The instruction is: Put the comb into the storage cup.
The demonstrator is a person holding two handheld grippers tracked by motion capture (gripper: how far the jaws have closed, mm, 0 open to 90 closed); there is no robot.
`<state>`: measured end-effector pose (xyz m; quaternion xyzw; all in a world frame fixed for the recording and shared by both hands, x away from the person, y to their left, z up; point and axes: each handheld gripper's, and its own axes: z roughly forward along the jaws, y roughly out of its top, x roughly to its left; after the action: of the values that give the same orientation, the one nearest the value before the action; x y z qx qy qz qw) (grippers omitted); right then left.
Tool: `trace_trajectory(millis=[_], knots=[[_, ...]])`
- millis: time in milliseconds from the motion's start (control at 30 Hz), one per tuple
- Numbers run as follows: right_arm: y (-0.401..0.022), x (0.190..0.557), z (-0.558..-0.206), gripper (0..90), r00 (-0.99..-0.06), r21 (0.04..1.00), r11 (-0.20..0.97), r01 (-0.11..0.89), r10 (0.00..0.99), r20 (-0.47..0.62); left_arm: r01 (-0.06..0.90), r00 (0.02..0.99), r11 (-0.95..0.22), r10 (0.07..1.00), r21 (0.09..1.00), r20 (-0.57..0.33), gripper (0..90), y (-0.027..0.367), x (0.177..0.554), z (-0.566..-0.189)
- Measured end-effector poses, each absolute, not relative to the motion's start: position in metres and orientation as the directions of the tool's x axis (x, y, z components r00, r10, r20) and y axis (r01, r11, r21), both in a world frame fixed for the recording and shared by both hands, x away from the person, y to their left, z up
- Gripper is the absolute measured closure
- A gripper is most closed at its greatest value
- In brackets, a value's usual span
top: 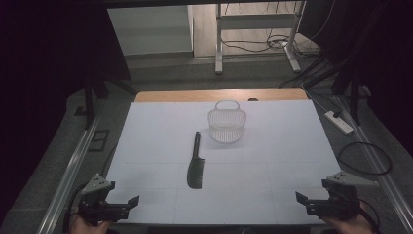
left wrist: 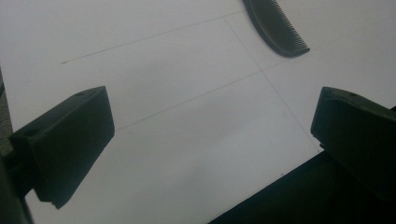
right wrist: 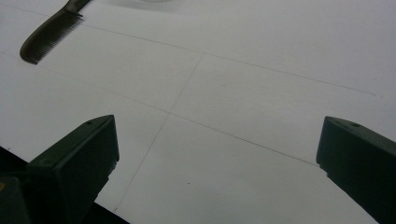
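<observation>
Desk (top: 146, 126): covered by a white sheet marked with faint grid lines; a strip of bare wood shows along the far edge.

Comb (top: 195, 163): 1 dark comb lies flat near the middle of the sheet, handle toward the far side, toothed end toward the person. It touches neither claw. The left gripper view shows its toothed end (left wrist: 276, 27) at the top of the picture, well beyond the jaws. The right gripper view shows it (right wrist: 46, 33) at the upper left, likewise well clear.

Basket (top: 227, 123): 1 small white mesh basket with a hoop handle stands upright just beyond the comb and slightly to its right. The 2 items are near each other but apart. Its contents cannot be judged from this height.

Left claw (top: 122, 204): held at the near left corner of the desk, pointing inward toward the centre. Jaws stand wide apart with nothing between them; the left gripper view shows bare sheet in the gap (left wrist: 210, 135).

Right claw (top: 309, 201): held at the near right corner, pointing inward, mirroring the left. Jaws wide apart, nothing gripped; bare sheet between them in the right gripper view (right wrist: 217, 154).

Both claws sit well apart from the comb and the basket.
</observation>
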<state>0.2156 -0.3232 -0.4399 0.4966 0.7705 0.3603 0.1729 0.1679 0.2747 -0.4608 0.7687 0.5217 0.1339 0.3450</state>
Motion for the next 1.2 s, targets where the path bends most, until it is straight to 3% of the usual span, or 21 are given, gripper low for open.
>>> trace_trajectory(millis=[1200], knots=[[-0.3177, 0.2131, -0.4395, 0.0, -0.482, 0.730, 0.300, 0.615, 0.875, 0.046, 0.718, 0.430, -0.213, 0.885, 0.663, -0.181, 0.0, 0.2706, 0.1697, -0.4595]])
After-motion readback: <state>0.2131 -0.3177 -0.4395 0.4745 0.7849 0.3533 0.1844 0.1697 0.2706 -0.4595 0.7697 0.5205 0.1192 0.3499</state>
